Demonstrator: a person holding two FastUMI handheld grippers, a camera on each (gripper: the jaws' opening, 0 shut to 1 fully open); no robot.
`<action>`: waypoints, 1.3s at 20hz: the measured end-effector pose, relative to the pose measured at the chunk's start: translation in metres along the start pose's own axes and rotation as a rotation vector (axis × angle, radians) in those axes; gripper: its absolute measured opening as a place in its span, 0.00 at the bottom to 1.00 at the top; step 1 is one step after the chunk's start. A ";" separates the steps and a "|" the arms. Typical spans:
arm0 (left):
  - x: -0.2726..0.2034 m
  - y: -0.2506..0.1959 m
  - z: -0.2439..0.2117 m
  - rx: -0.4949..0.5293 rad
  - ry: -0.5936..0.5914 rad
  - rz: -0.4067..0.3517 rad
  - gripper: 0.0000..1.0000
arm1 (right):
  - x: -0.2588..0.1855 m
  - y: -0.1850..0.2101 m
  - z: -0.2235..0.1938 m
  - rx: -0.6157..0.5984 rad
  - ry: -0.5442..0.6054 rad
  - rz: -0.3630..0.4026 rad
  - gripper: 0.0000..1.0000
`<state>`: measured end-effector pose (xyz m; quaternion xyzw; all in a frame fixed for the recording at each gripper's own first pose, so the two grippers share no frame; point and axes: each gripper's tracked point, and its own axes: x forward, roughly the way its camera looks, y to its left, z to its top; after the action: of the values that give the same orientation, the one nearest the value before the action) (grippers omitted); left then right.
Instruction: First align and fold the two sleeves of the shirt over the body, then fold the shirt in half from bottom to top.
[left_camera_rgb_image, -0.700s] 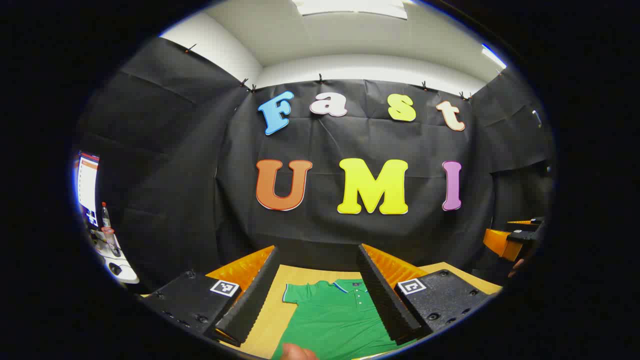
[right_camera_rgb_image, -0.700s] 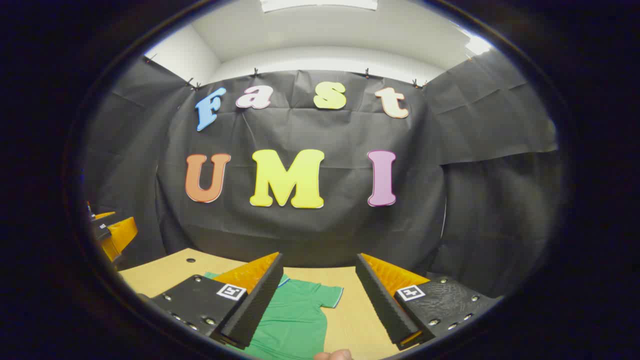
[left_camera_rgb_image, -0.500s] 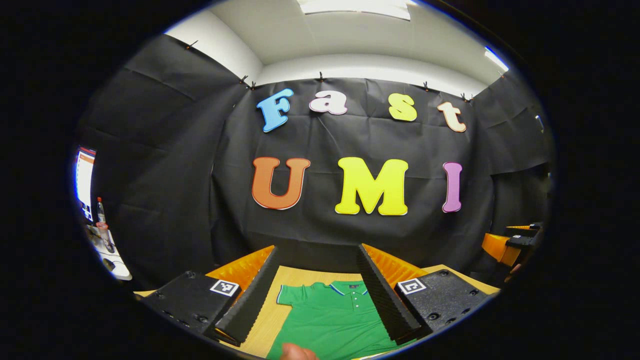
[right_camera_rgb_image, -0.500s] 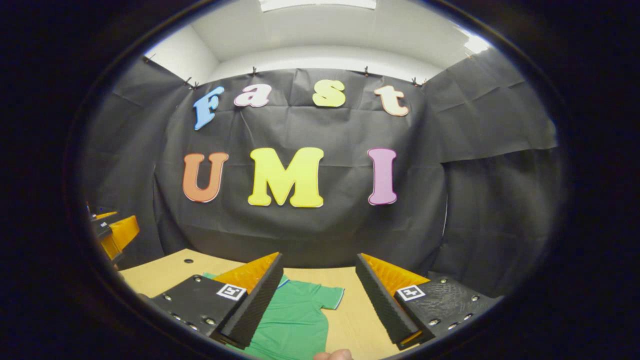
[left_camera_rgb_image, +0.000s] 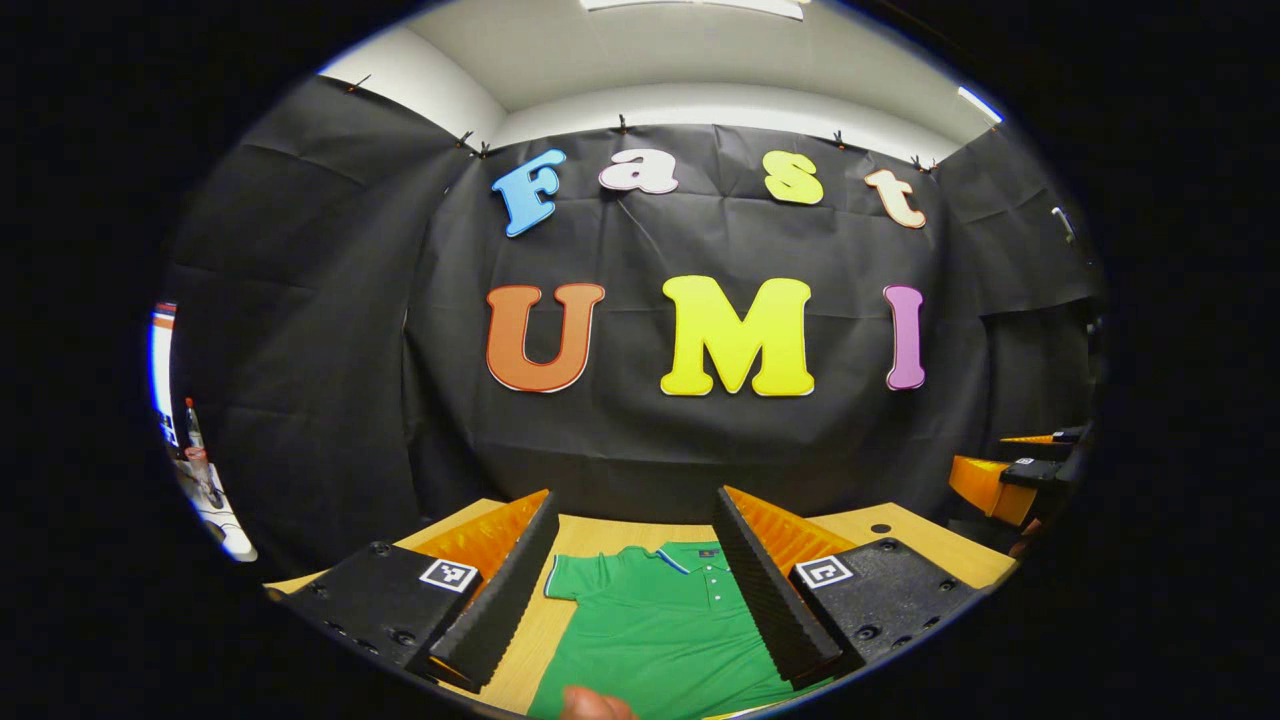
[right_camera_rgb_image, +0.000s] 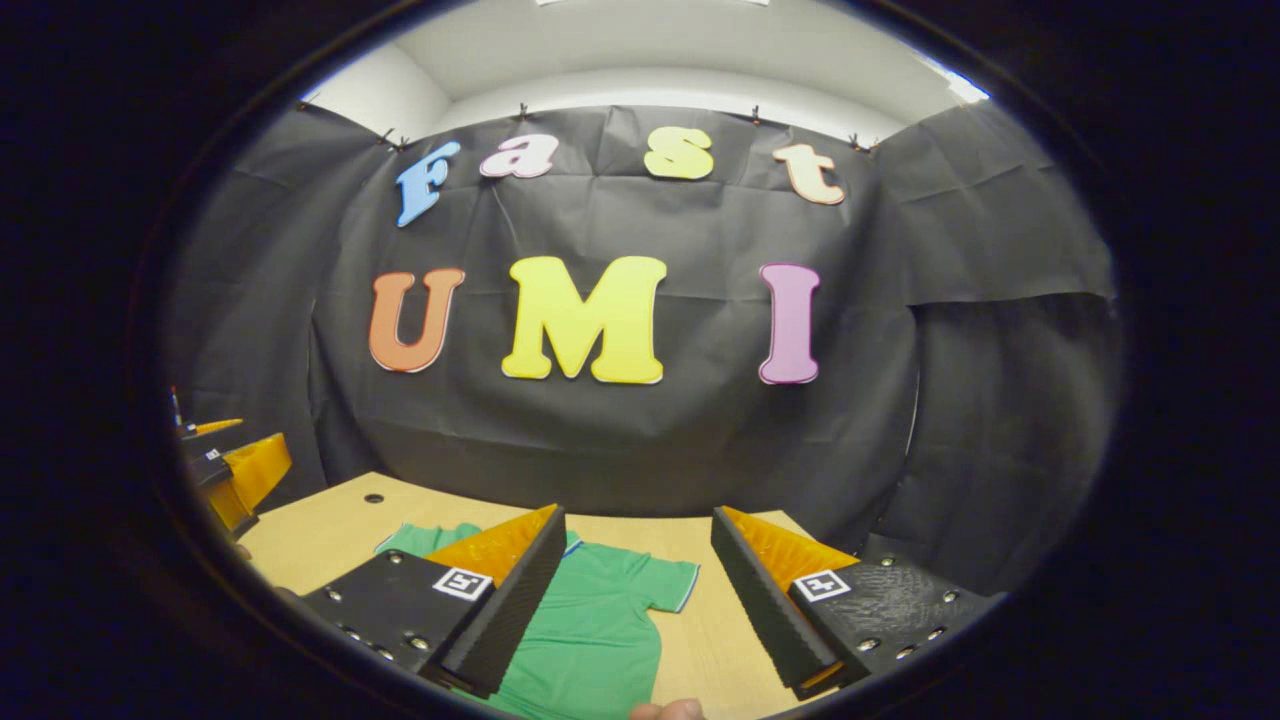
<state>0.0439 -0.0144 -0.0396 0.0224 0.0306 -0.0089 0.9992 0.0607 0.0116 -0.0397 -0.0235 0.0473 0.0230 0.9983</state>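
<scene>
Both cameras have tipped downward over the last moment: the booth wall sits higher in each view and more of the table (left_camera_rgb_image: 905, 535) comes into sight. The green shirt (left_camera_rgb_image: 655, 625) lies flat on the table, collar toward the far wall, and both short sleeves are spread out to the sides, so no fold has begun. The left hand-held gripper (left_camera_rgb_image: 632, 585) hangs above the shirt with its jaws wide apart and nothing between them; through its gap the left sleeve (left_camera_rgb_image: 572, 577) and the collar show. The right hand-held gripper (right_camera_rgb_image: 635, 590) is likewise released and empty, and the right sleeve (right_camera_rgb_image: 668, 583) lies between its fingers. This likely marks the start of the descent toward the sleeves, though how high the grippers stand over the cloth is hard to judge from these views.
</scene>
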 end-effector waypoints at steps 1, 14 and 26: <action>0.002 -0.001 0.001 0.001 0.000 0.001 0.99 | 0.005 0.000 -0.001 0.001 0.006 0.003 0.94; 0.032 -0.012 -0.005 0.009 0.001 -0.028 0.99 | 0.039 -0.002 -0.017 -0.032 0.062 0.023 0.94; 0.050 0.001 -0.019 -0.021 0.051 -0.017 0.99 | 0.232 -0.040 -0.083 -0.072 0.297 0.031 0.94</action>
<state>0.0927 -0.0137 -0.0620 0.0121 0.0561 -0.0164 0.9982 0.2852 -0.0222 -0.1425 -0.0614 0.1942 0.0365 0.9784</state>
